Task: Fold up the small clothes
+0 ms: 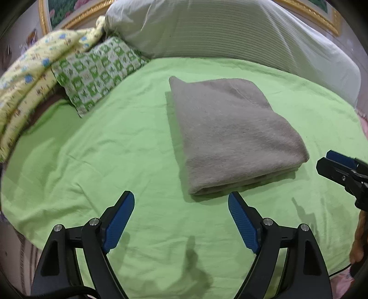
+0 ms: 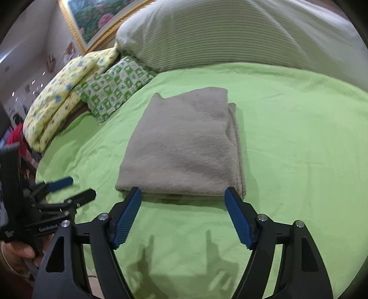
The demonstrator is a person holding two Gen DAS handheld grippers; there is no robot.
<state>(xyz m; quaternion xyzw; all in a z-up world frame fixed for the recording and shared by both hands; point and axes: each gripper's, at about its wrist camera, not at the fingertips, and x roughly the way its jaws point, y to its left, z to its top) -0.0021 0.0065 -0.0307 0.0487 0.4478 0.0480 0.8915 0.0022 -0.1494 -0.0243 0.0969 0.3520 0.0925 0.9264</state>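
Your left gripper (image 1: 181, 197) is wide open with nothing between its blue pads (image 1: 118, 222), hanging over bare sheet just short of the near edge of the folded grey cloth (image 1: 230, 131). Your right gripper (image 2: 182, 194) is spread wide too, empty, its fingertips right at the cloth's near edge; whether they touch it I can't tell. In the left wrist view the right gripper pokes in from the right edge, beside the cloth's right corner but apart from it. In the right wrist view the left gripper sits low on the left, off the cloth, with your hand (image 2: 16, 255) on its handle. The cloth lies flat near the middle of the green bed sheet (image 1: 115, 142), folded into a rough rectangle, several layers showing along the near edge and the right side. Both gripper shadows fall on the sheet in front of you. Further out on the left, a green-and-white patterned pillow (image 1: 96, 73) lies at the sheet's edge, with a yellow printed quilt (image 1: 30, 78) bunched against it. A big white ribbed pillow (image 1: 218, 30) runs across the back of the bed. Behind it, a gold-framed picture (image 2: 92, 20) on the wall.
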